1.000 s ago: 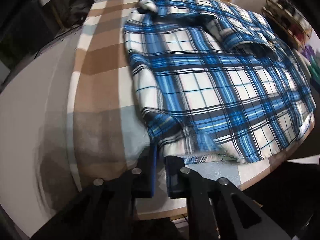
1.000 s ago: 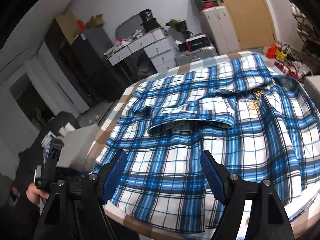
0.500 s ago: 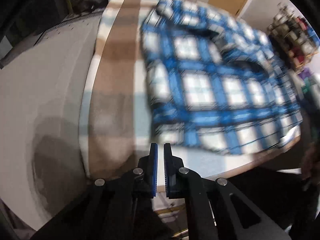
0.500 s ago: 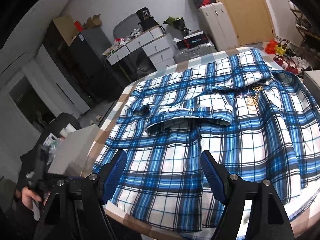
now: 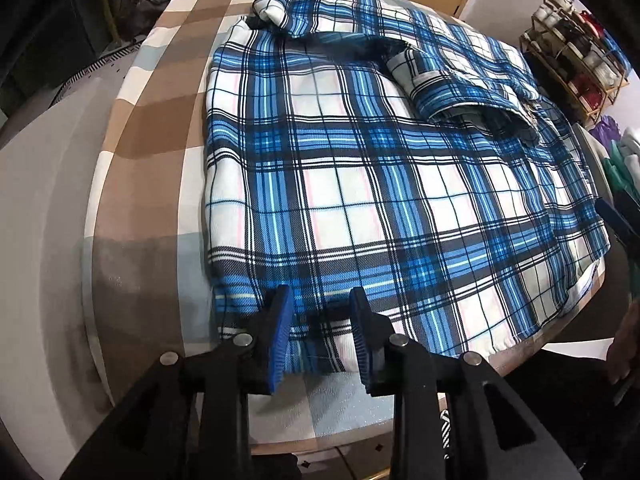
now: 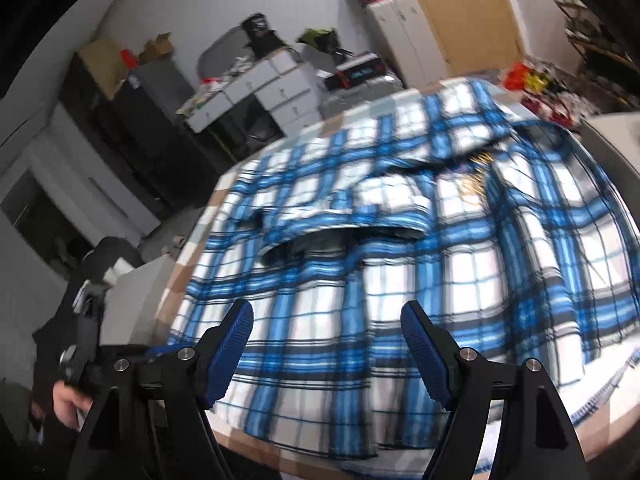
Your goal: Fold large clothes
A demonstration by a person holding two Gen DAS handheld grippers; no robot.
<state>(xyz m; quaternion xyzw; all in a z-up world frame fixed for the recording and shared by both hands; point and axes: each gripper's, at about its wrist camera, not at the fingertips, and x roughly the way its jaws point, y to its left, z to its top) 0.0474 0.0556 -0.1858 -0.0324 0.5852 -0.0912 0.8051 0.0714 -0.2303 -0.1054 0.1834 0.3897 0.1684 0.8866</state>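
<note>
A blue, white and black plaid shirt (image 5: 360, 184) lies spread on a table with a brown and white checked cloth (image 5: 152, 128), one sleeve folded across its back. My left gripper (image 5: 320, 296) points down at the shirt's near hem. Its jaws are opening; the hem lies flat between them and the pads do not press on it. In the right wrist view the shirt (image 6: 400, 280) looks blurred. My right gripper (image 6: 326, 312) hangs open above its near edge with nothing between the fingers. A hand holds the left gripper (image 6: 80, 344) at the far left of that view.
A wire shelf rack with small items (image 5: 576, 64) stands past the table's right side. White drawers (image 6: 272, 88), a suitcase (image 6: 360, 76) and a wooden door (image 6: 460, 12) line the far wall. A grey box (image 6: 136, 304) sits by the table's left edge.
The left gripper's jaws, shut a second ago beside the bunched hem corner, have parted and now straddle the hem, which lies flatter. The right wrist view has shifted slightly and blurred.
</note>
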